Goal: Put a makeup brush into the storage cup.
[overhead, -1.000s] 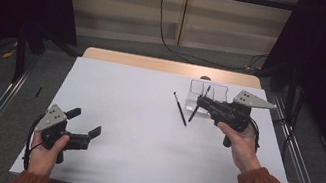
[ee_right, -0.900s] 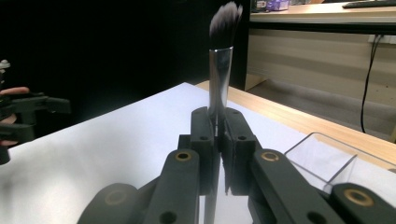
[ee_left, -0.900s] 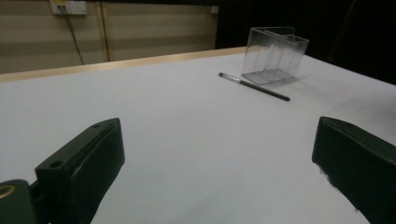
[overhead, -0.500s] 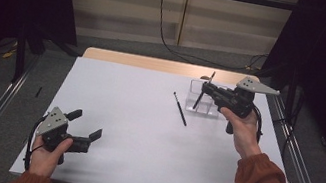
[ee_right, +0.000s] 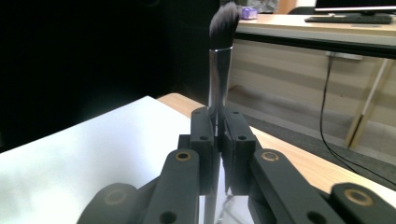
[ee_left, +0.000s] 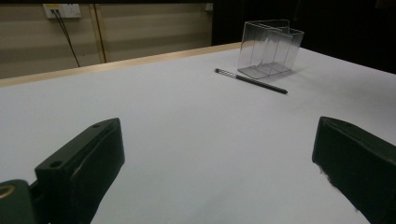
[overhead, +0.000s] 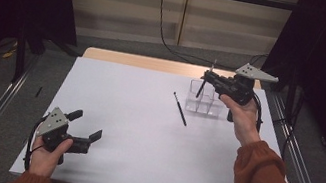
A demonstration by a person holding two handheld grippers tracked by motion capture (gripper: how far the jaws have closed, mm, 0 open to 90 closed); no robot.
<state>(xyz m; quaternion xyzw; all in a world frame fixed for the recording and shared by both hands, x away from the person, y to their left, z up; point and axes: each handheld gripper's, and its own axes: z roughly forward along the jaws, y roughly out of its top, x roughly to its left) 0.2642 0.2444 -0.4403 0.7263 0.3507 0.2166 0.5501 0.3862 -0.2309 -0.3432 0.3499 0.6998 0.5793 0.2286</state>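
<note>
The right gripper has its jaws squeezed tight on a makeup brush — the soft bristles point up and the shiny handle runs down between the black pads. In the high view it holds the brush upright just above the clear plastic box at the far right of the white table. The bottom end of the brush looks like it is right at the top of the box, but I cannot tell if it is inside yet.

So one brush is nearly put away, I think. It needs to go down into a slot and be let go.

One more thing is left — a thin black stick, maybe a pencil or a small brush, lies flat on the table just beside the box, on its left.

The left gripper rests near the front left corner, far from everything. Its jaws stand wide apart with nothing between them.
</note>
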